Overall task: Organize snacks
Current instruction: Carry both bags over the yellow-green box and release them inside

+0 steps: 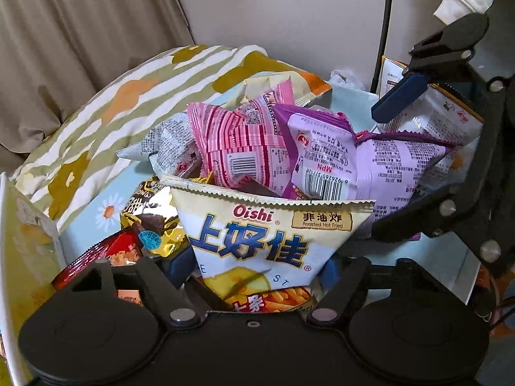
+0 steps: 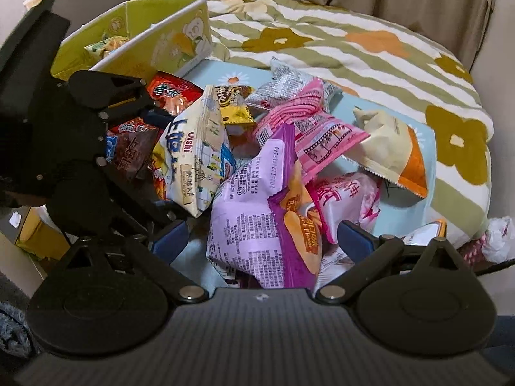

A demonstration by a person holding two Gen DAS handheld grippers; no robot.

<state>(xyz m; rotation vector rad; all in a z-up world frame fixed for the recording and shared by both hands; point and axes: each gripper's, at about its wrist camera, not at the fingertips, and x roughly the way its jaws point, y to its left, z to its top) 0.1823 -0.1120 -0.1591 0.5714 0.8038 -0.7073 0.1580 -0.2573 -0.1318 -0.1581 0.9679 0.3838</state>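
Closest to our left gripper (image 1: 254,270), the white Oishi chip bag (image 1: 273,241) sits upright between its blue pads, which press against the bag's lower sides, pinching it. Just left of that gripper lie a gold packet (image 1: 151,218) and a red bag (image 1: 106,254). Beyond the Oishi bag we see a pink striped packet (image 1: 238,141) and a pale purple bag (image 1: 325,157) heaped together, and farther off a flowered quilt (image 1: 106,103).

Our right gripper (image 2: 260,238) stands spread wide, its pads either side of the purple bag (image 2: 248,225) with space showing on the left side. Ahead of it and to the left stands a green carton (image 2: 180,41) with a snack inside.
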